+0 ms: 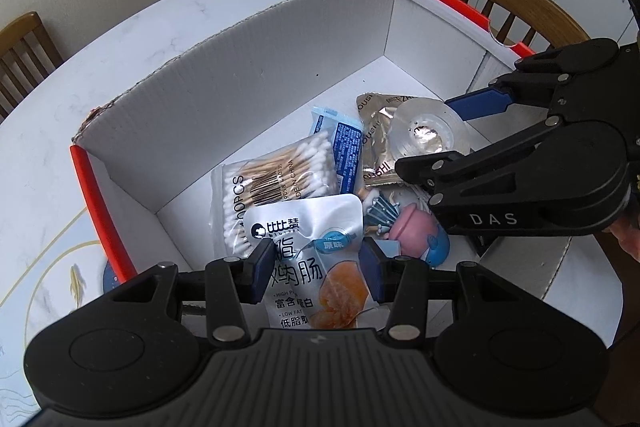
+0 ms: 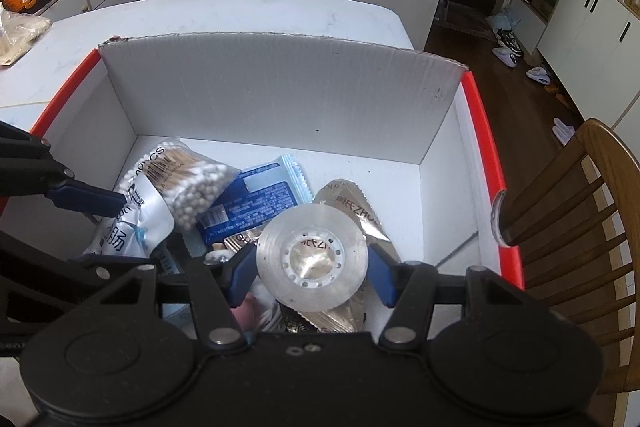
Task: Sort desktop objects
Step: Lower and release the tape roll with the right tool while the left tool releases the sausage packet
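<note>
Right wrist view shows your right gripper (image 2: 312,269) with its jaws spread either side of the tape roll (image 2: 312,263), not visibly pinching it, low inside the white box (image 2: 280,87) so it joins the pile. Your left gripper (image 1: 316,269) hangs apart over the sausage pouch (image 1: 308,247), beside the cotton swabs (image 1: 272,179), ready for another pick.

Soft, even daylight; both views are sharp at centre. Fisheye bends the edges and darkens corners. Glare sits on the tape roll (image 2: 312,259).
</note>
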